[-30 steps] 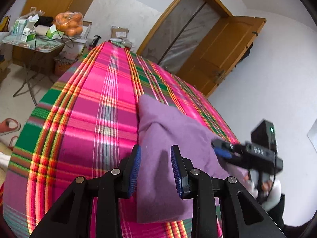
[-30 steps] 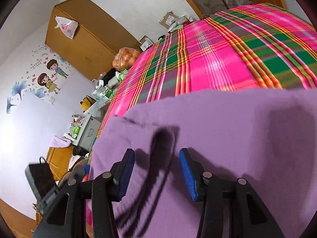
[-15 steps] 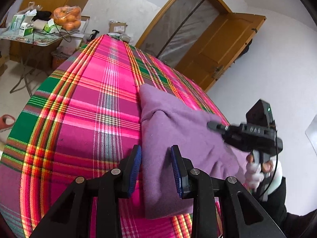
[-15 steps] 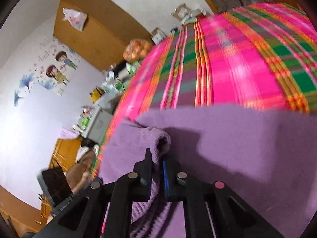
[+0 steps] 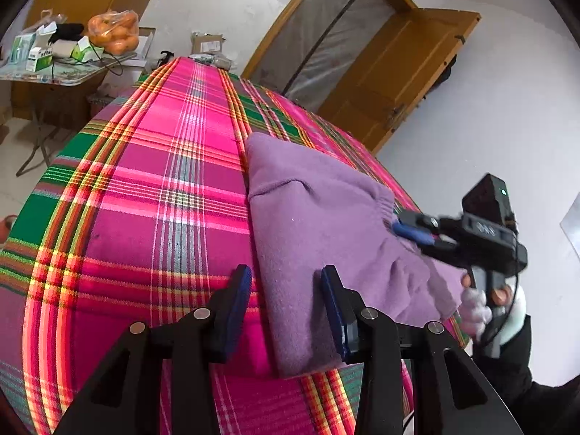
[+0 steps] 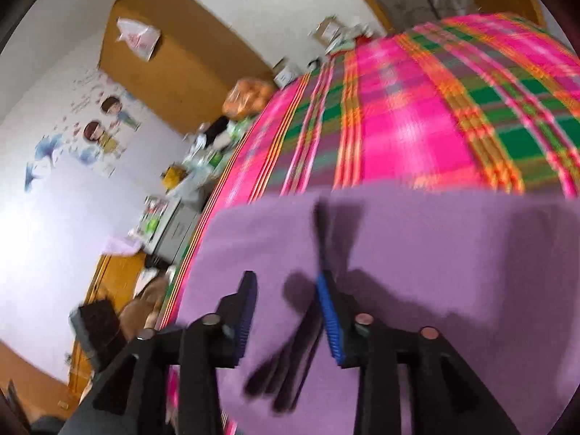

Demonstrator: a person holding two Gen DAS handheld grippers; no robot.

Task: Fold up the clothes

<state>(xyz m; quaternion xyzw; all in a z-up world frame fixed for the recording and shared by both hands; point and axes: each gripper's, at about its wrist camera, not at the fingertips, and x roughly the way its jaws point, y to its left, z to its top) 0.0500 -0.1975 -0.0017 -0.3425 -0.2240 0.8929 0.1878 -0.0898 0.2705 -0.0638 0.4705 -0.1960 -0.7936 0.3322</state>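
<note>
Spread over pink plaid bed: purple garment, folded. Left tool open, straddling its near edge. Right tool open at 3 o'clock, above cloth.

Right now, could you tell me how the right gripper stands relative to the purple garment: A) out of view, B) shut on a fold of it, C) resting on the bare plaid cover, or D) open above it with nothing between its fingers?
D: in its own view, the right gripper shows a clear gap between its fingers, with the purple garment flat beneath.
</note>
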